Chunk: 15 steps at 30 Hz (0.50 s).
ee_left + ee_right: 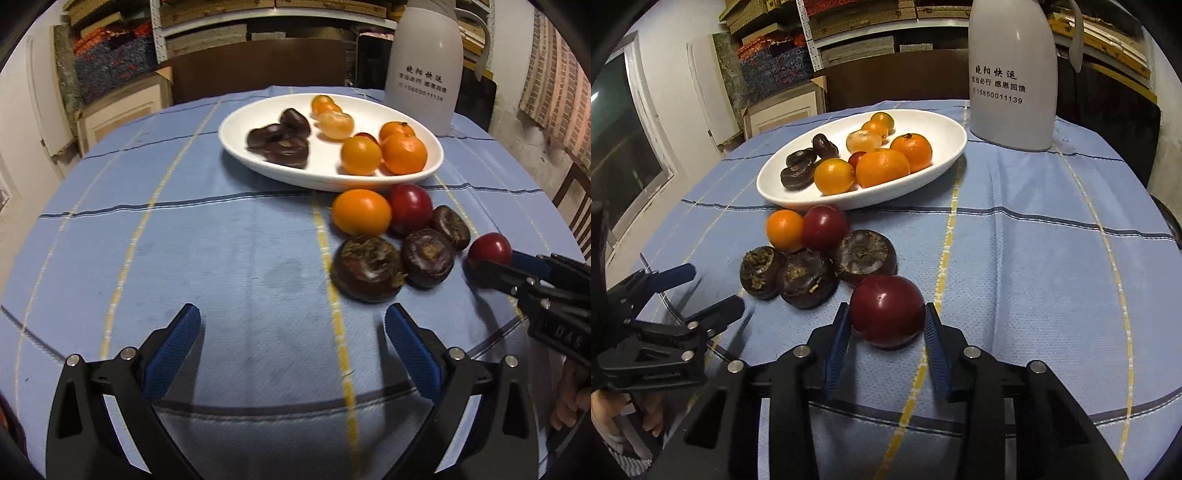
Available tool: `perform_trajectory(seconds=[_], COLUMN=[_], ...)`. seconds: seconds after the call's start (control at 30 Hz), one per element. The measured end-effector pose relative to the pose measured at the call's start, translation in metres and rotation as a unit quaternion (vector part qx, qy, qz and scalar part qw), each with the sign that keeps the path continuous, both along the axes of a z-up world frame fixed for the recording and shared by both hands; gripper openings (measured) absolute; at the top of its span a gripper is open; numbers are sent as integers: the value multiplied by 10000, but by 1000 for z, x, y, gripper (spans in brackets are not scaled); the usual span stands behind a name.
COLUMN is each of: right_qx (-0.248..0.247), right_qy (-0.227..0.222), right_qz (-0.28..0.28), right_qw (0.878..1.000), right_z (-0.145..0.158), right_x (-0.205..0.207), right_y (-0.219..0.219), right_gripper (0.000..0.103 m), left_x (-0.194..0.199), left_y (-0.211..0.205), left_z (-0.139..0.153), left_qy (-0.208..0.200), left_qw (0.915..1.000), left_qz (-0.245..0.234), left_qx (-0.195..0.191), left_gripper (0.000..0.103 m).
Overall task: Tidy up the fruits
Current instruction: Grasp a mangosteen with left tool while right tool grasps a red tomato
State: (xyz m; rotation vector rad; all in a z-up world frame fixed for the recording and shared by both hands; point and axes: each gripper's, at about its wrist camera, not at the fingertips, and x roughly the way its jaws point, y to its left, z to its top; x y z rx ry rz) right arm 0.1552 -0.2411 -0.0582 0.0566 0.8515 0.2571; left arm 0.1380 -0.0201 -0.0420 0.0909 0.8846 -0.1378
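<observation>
1. A round counter (1034,258) covered in a blue checked cloth carries a white oval plate (945,129) at its far middle. The plate already shows sorting: dark water chestnuts (798,170) on its left side, orange tangerines (882,166) on its right, probably grouped by kind.
2. Loose fruit waits on the cloth just near the plate: an orange tangerine (785,229) touching a red plum (825,227), then three dark water chestnuts (807,282) bunched together nearer still.
3. A white thermos jug (1012,74) stands far right, beside the plate and out of the working area.
4. The right tool (886,319) is closed almost fully around a second red plum (886,310), its blue pads pressing the fruit's left and right sides. The plum sits low against the cloth, likely gripped for a lift to the plate.
5. The left tool (291,332) hangs over bare cloth with its jaws spread wide, holding and touching nothing, left of the loose fruit.
6. A person's hand (613,417) grips the left tool's handle at the near left.
</observation>
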Motion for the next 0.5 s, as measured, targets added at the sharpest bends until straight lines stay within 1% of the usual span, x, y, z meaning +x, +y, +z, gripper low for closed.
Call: perform_trajectory(seconds=[0.13, 0.27, 0.43, 0.5], right_qx=[150, 74, 81, 82], right_qy=[72, 40, 37, 40], right_qz=[-116, -117, -124, -123], right_qw=[9998, 9999, 9999, 9999], right_z=[-1, -2, -2, -2], right_x=[0, -1, -2, -1], right_y=[-8, -7, -7, -8], right_gripper=[40, 41, 41, 41], left_x=[11, 18, 29, 33], left_y=[-12, -20, -24, -22], left_z=[-1, -1, -2, -4], left_qy=[6, -52, -41, 30], left_qw=[10000, 9998, 9996, 9997], left_qz=[-46, -77, -50, -59], left_qx=[45, 181, 262, 241], left_gripper=[98, 99, 99, 99])
